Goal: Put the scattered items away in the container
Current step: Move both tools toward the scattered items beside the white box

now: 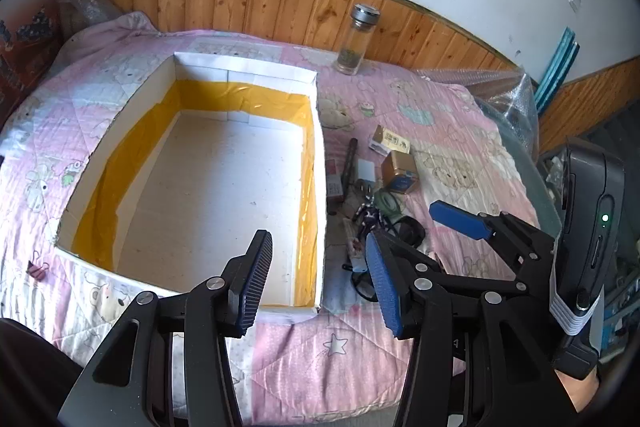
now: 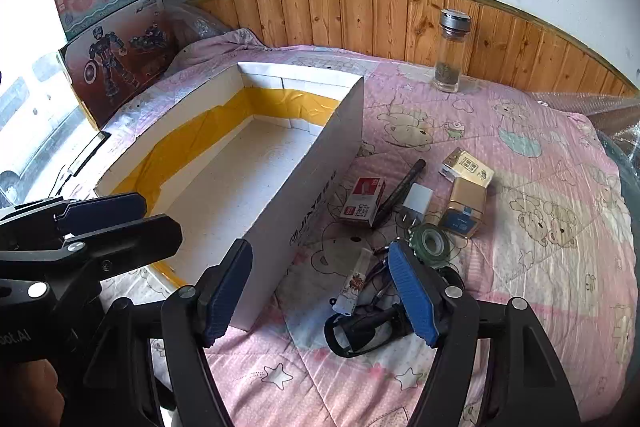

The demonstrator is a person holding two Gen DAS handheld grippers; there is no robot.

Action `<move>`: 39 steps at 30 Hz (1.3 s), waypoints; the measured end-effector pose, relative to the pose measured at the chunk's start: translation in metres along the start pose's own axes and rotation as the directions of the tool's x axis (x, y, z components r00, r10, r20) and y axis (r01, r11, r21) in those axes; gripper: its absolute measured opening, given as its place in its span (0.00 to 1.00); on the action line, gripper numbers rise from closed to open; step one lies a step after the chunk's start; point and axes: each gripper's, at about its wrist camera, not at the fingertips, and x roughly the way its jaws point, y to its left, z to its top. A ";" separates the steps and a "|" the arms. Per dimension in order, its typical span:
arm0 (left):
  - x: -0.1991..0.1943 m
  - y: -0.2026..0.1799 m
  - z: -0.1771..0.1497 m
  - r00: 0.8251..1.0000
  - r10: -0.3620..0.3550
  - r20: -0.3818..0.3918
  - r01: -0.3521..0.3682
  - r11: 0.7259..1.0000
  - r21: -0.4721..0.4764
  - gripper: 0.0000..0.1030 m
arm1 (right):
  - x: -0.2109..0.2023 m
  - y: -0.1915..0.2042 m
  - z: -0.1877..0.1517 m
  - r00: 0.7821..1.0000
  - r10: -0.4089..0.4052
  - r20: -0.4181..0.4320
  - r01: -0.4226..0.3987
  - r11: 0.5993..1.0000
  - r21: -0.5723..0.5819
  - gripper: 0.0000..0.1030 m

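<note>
A white box (image 1: pixel 320 147) (image 2: pixel 312 179) with yellow tape lining sits empty on the pink quilt. Right of it lie scattered items: a red packet (image 2: pixel 362 201), a black pen (image 2: pixel 400 193), a white charger (image 2: pixel 416 205), a gold tin (image 2: pixel 466 205) (image 1: pixel 400 171), a cream packet (image 2: pixel 466 167), a tape roll (image 2: pixel 430 241), a white tube (image 2: pixel 354 285) and black glasses (image 2: pixel 360 331). My left gripper (image 1: pixel 320 281) is open over the box's near right corner. My right gripper (image 2: pixel 320 295) is open above the tube and glasses, holding nothing.
A glass bottle (image 1: pixel 355 41) (image 2: pixel 450 51) stands by the wood-panelled wall. Toy boxes (image 2: pixel 116 23) lean at the back left. A pink binder clip (image 1: pixel 38 269) lies left of the box. Bubble wrap (image 1: pixel 508 95) covers the bed's right edge.
</note>
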 end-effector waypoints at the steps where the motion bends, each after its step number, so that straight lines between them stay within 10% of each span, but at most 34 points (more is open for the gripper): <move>1: 0.001 -0.002 -0.001 1.000 0.000 -0.002 0.000 1.000 0.005 0.50 | 0.001 0.001 0.000 1.000 -0.006 -0.007 0.006 1.000 0.006 0.70; 20: 0.004 -0.038 -0.006 0.999 -0.046 -0.014 0.047 0.994 0.102 0.51 | 0.005 -0.024 -0.018 0.999 0.027 -0.038 -0.024 0.997 0.070 0.71; 32: 0.044 -0.078 -0.013 0.984 -0.118 -0.130 0.141 0.973 0.182 0.52 | 0.003 -0.120 -0.082 0.997 -0.023 -0.069 0.044 0.947 0.317 0.70; 39: 0.088 -0.087 -0.023 0.969 -0.113 -0.219 0.153 0.973 0.175 0.53 | 0.019 -0.153 -0.111 0.983 -0.027 -0.182 0.097 0.916 0.390 0.49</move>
